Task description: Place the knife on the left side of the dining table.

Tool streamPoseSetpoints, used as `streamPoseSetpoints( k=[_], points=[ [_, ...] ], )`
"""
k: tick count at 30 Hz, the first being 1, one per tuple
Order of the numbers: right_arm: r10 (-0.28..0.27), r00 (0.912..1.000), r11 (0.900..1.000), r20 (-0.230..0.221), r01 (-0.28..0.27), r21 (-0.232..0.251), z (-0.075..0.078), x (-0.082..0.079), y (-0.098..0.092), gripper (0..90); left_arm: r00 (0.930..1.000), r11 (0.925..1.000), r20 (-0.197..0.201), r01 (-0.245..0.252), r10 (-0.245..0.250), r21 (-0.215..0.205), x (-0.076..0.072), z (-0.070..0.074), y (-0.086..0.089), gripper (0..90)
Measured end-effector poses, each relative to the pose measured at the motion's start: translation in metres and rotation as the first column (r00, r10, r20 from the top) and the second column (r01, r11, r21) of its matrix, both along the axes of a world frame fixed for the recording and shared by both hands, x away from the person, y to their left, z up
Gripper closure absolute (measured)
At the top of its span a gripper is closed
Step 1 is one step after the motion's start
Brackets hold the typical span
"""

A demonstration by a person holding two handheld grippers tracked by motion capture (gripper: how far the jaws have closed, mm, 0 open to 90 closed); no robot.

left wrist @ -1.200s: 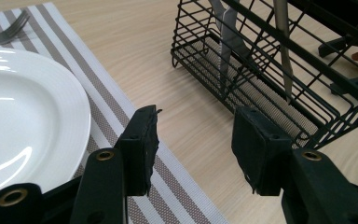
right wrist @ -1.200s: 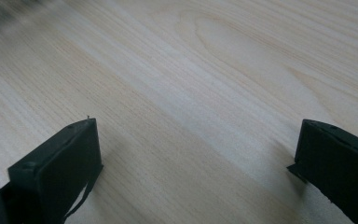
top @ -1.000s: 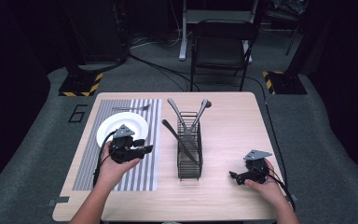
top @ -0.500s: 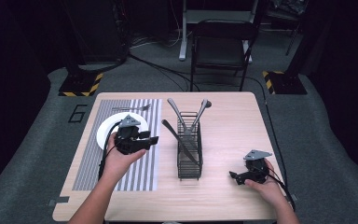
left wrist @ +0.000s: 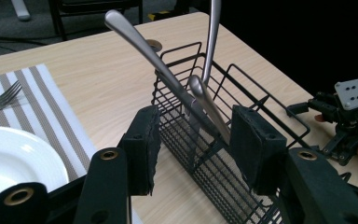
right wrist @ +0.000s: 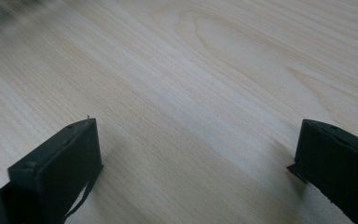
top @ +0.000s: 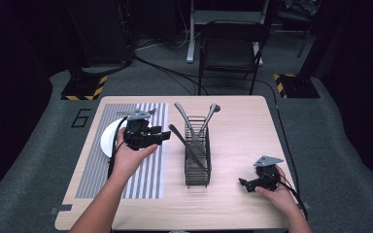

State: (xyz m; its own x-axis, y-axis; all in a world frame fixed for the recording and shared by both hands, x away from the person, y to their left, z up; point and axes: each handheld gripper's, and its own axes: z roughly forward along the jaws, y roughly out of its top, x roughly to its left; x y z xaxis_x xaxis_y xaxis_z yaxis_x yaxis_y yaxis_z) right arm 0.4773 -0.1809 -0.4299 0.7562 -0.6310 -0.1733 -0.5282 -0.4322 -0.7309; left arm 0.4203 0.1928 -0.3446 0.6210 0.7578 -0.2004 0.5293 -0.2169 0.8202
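Black wire caddy [top: 197, 160] holds three metal utensils [left wrist: 168, 79].

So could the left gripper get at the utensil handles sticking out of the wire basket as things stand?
Probably yes. The left gripper is open with nothing between its jaws and faces the wire basket. The utensil handles stand clear above the rim, with open table between.

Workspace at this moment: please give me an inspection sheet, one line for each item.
Surface: light wood table, striped placemat at its left.
Job's things: black wire caddy holds a knife and two other utensils; white plate and fork on the placemat.
Clutter: nothing seen.
Grippers: left tool open, raised, aimed at the caddy; right tool open, low over bare wood.
Cables: one trails from each tool; more on the floor.
Surroundings: folding chair, dark floor.
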Motion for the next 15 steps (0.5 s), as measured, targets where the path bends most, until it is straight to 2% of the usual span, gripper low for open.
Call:
streamPoseSetpoints(
  k=[5,15],
  points=[
    [0.000,1.0000,1.000,0.000,0.000,0.000,0.000,0.000,0.000,0.0,0.9999,0.9999,0.003,-0.011,0.011,-0.006,0.005,0.002,-0.007,53.3],
    [0.000,1.0000,1.000,0.000,0.000,0.000,0.000,0.000,0.000,0.0,0.9997,0.9997,-0.018,-0.017,0.017,-0.018,0.016,-0.002,-0.014,56.5]
  ],
)
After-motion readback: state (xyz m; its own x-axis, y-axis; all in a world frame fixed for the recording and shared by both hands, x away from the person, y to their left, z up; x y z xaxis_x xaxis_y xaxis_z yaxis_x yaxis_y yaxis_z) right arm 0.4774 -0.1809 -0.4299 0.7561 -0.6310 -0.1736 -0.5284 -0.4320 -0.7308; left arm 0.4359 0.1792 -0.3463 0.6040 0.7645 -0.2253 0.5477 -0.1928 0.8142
